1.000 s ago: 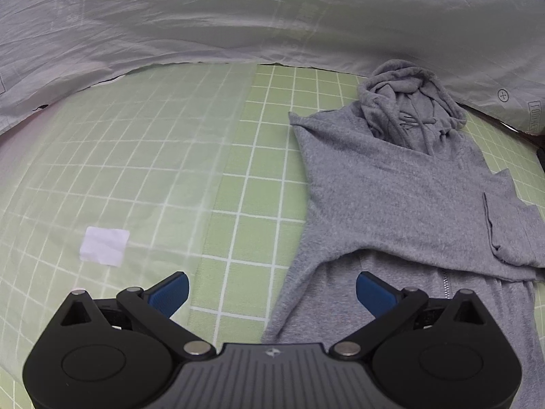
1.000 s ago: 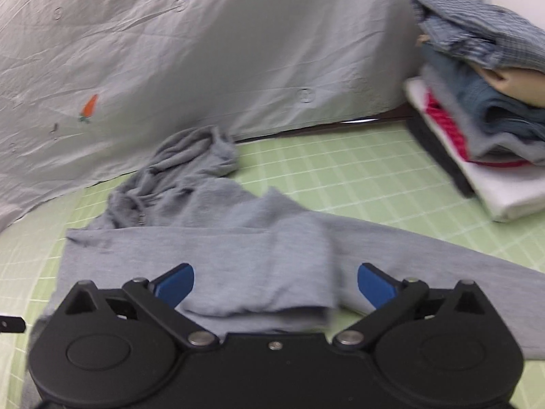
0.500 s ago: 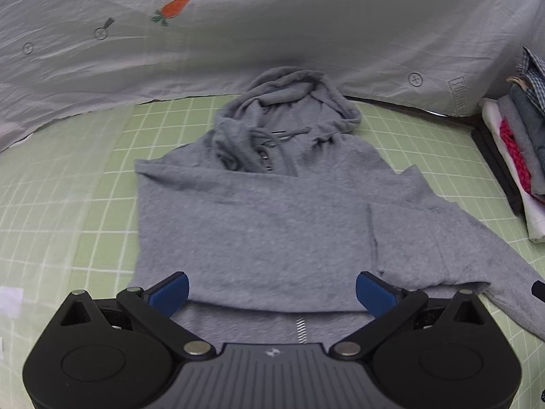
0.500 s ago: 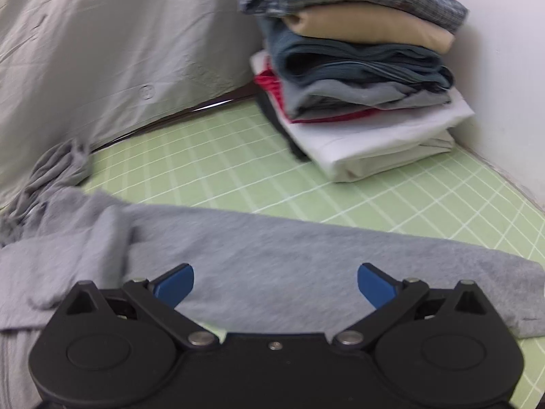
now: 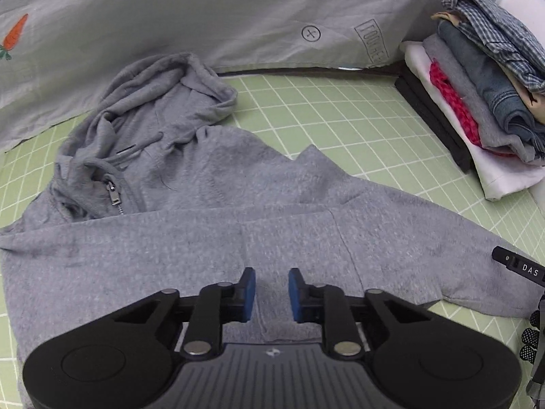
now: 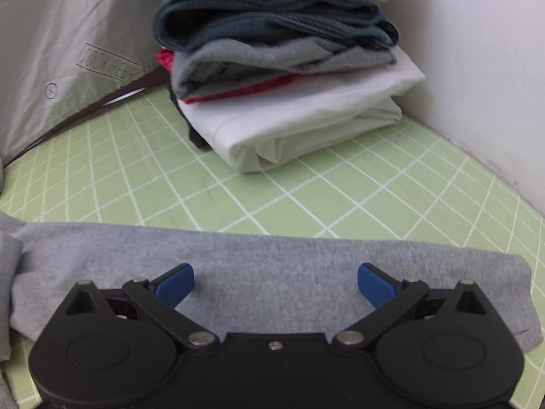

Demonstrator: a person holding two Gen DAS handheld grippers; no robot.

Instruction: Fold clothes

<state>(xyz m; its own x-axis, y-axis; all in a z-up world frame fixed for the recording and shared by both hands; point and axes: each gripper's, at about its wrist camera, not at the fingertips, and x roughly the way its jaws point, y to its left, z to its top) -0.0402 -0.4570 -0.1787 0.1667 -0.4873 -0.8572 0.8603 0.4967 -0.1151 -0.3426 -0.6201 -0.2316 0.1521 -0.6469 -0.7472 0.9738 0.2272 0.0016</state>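
soft, limp hoodie [image 5: 211,238]; sleeve [image 6: 272,266] grabbable near cuff. left gripper [image 5: 271,293] just narrowed, nothing pinched; right gripper [image 6: 275,281] wide.

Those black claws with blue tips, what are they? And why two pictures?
They are grabbers that a person holds, each with a small camera looking along its fingers. One picture comes from the left gripper, the other from the right gripper. A grey hoodie lies on a green squared mat, near a stack of folded clothes. The left jaws have just been closing over the hoodie, but a gap shows and nothing looks pinched. The right jaws stand wide open above a sleeve.
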